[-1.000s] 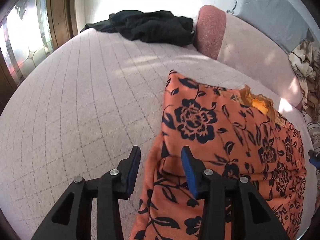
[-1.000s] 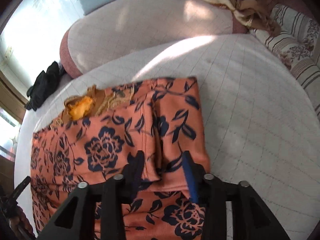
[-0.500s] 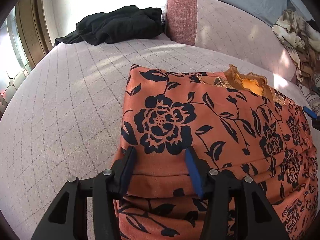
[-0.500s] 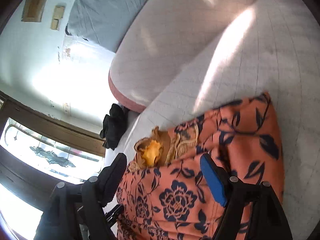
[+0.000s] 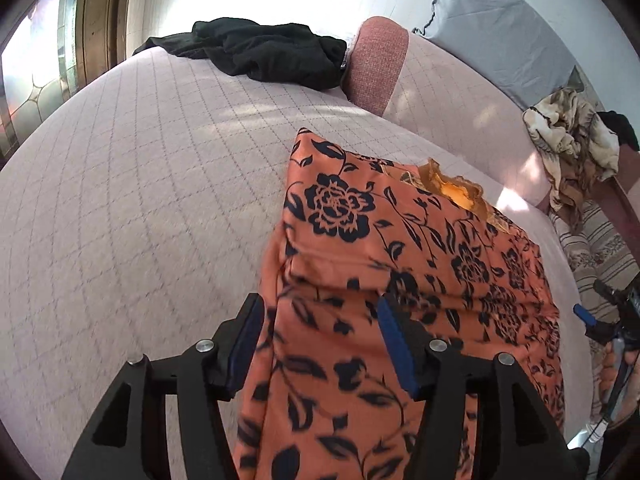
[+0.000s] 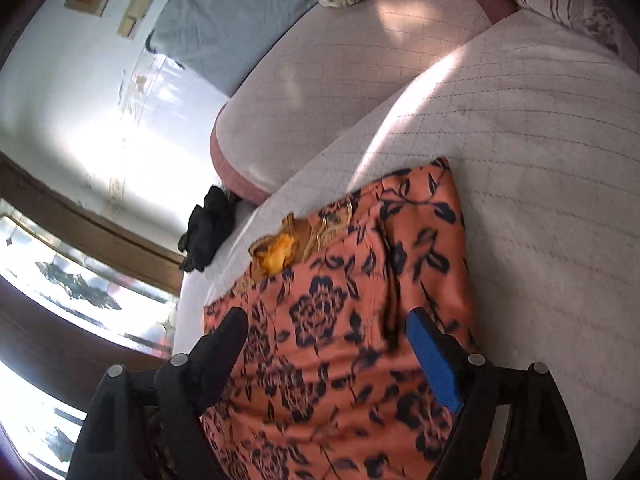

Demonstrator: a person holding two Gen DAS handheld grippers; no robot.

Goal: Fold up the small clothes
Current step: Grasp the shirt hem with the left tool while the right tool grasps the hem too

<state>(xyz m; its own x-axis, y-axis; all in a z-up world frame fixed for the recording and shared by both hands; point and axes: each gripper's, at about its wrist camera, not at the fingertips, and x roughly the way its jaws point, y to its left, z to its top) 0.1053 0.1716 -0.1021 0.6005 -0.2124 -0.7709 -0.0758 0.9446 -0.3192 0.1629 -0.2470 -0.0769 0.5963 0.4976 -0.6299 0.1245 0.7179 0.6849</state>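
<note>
1. The orange floral garment (image 5: 400, 264) lies partly folded on the quilted pink bed cover (image 5: 140, 208), a doubled flap across its upper part and the yellow neckline (image 5: 456, 192) showing at the far edge.

2. The left gripper (image 5: 320, 344) has its jaws opening; the cloth runs between the blue pads and below them, but they stand clear of it, so the fabric looks released; the garment stretches from the claw toward one and two o'clock, its long axis slanting from near left to far right in this view.

3. The right gripper (image 6: 328, 352) is likewise opening, its jaws wide apart and gripping nothing; the cloth spreads beneath and ahead of it toward twelve o'clock, the folded edge running off at one o'clock.

4. Judged from this, each hand sits over its own end of the near edge, neither plainly nearer; the next fold would probably turn on that long axis.

5. The left view alone shows the right gripper at four o'clock and the patterned cloth heap (image 5: 568, 140) at two; the black garment (image 5: 260, 52) sits at twelve; the right view alone shows bare cover beyond the garment's right edge and the window (image 6: 60, 292) at nine.
</note>
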